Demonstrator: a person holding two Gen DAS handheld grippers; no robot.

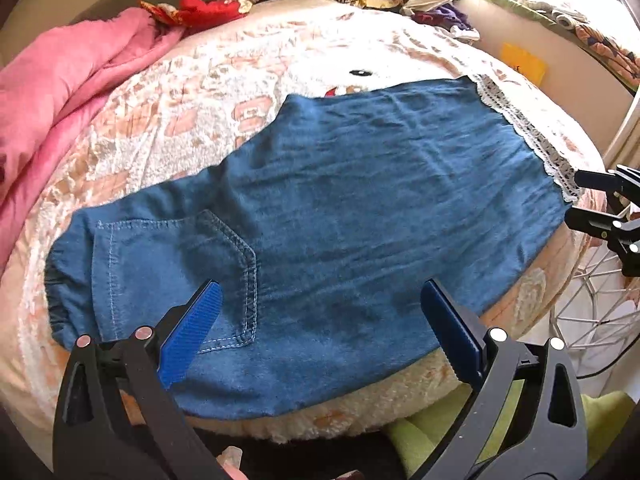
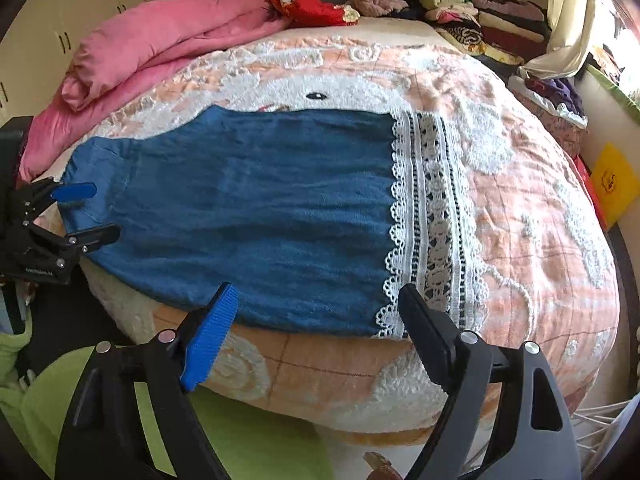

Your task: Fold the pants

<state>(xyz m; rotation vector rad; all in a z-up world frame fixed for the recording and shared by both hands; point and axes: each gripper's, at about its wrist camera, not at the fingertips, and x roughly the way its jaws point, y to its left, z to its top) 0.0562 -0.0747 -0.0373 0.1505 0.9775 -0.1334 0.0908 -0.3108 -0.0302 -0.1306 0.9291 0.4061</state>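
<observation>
1. Nearest in, the left gripper (image 1: 320,312) hangs over the waist end of the pants (image 1: 320,208), fingers spread wide and holding nothing; its left pad (image 1: 192,332) sits above the back pocket (image 1: 224,276).
2. In the right wrist view, the right gripper (image 2: 316,320) is also spread wide and empty, poised at 6 o'clock of the lace hem (image 2: 428,216), just off the near edge of the bed (image 2: 540,240).
3. The pants lie flat across the patterned bedspread, already doubled leg on leg by the look of it, waist at 9 o'clock, hem at 3 in the right view.
4. Doing this step well, I'd say: each gripper bites both layers at its near corner, pinching deep enough to catch the lower one, then the hem end carries over towards the waist with edges kept aligned.
5. Watch the lace, which looks liable to snag on the ridged pads.
6. Farther back, a pink quilt (image 2: 160,48) sits at 11 o'clock and stacked clothes (image 2: 480,16) at 1, well apart from the work.
</observation>
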